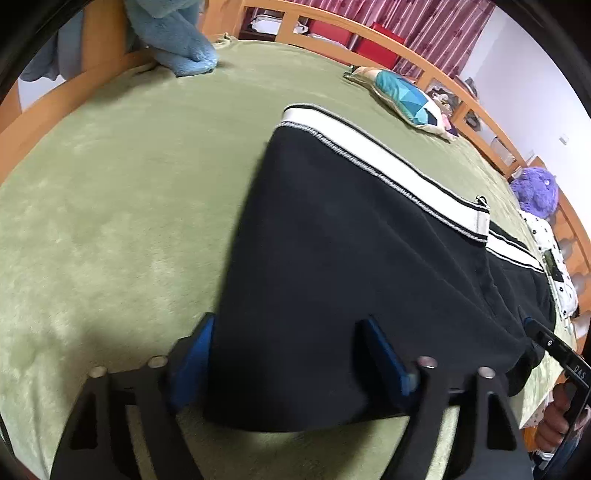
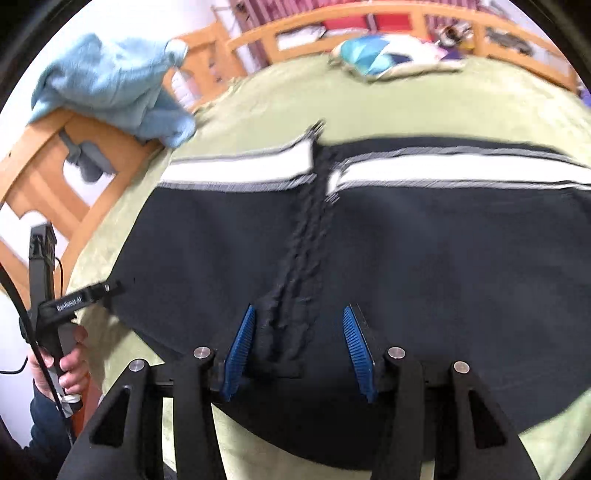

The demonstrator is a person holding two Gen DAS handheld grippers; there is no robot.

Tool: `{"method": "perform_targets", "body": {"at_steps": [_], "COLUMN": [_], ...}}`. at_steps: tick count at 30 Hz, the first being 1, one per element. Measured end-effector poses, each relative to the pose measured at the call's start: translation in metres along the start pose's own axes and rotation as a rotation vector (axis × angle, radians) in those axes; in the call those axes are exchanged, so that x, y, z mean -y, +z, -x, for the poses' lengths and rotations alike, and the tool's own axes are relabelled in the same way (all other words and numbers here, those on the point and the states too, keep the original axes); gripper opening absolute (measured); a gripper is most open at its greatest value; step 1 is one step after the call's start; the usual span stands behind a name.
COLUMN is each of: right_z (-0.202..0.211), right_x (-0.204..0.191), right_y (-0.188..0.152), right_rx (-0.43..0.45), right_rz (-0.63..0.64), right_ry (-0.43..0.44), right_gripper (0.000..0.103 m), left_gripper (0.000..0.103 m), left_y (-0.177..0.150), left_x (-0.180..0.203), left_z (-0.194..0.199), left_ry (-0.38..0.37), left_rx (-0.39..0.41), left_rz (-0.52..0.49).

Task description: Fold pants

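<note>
Left wrist view
- Pants [image 1: 351, 266]: black with a white side stripe, lying flat on the green bed cover [image 1: 110, 221]; they run from centre frame to the right edge.
- Left hand-held gripper [image 1: 291, 354]: jaws apart, blue pads either side of the near corner of the black cloth; the pads do not visibly press on it.
- Right hand-held gripper [image 1: 532, 326]: enters at the lower right edge, its tip at the pants' near edge; jaw state not readable from here.
- Hand [image 1: 554, 417]: holds that handle, lower right.
- Surroundings: blue towel [image 1: 177, 40] upper left, patterned cushion [image 1: 402, 98] upper centre-right, purple plush toy [image 1: 535, 192] at right, wooden bed rail [image 1: 332, 26] along the top.

Right wrist view
- Pants [image 2: 406, 258]: spread across the middle of the frame, white stripe along the far edge, a rumpled black ridge running up the centre.
- Right hand-held gripper [image 2: 299, 347]: jaws apart, the ridge between the blue pads, clear of both.
- Left hand-held gripper [image 2: 118, 286]: at lower left, tip at the pants' left edge.
- Hand [image 2: 70, 362]: grips its handle.
- Blur: picture smeared sideways.
</note>
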State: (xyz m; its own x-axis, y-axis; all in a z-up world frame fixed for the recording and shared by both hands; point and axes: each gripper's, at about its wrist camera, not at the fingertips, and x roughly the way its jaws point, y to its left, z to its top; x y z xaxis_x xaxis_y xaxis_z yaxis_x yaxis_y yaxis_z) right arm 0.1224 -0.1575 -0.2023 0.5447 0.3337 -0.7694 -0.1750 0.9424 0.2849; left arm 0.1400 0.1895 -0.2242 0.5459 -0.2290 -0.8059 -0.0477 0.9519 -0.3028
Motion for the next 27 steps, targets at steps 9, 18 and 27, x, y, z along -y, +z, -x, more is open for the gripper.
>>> {"method": "perform_targets", "body": {"at_steps": [9,18,27], "right_z": [0.018,0.113,0.083], "right_x": [0.035,0.179,0.290], "right_y": [-0.010,-0.020,-0.026], "right_rx": [-0.025,0.199,0.229], "right_rz": [-0.066,-0.372,-0.676], "right_ry": [-0.115,-0.396,-0.163], "right_gripper": [0.045,0.068,0.071], "left_gripper": [0.054,0.072,0.072], "left_y": [0.001,-0.005,-0.001], "left_x": [-0.009,-0.008,0.004], "left_z": [0.007,0.031,0.040], "left_ry": [-0.021,0.051,0.148], "left_rx": [-0.014,-0.007,0.021], "left_rz": [0.058,0.019,0.026]}}
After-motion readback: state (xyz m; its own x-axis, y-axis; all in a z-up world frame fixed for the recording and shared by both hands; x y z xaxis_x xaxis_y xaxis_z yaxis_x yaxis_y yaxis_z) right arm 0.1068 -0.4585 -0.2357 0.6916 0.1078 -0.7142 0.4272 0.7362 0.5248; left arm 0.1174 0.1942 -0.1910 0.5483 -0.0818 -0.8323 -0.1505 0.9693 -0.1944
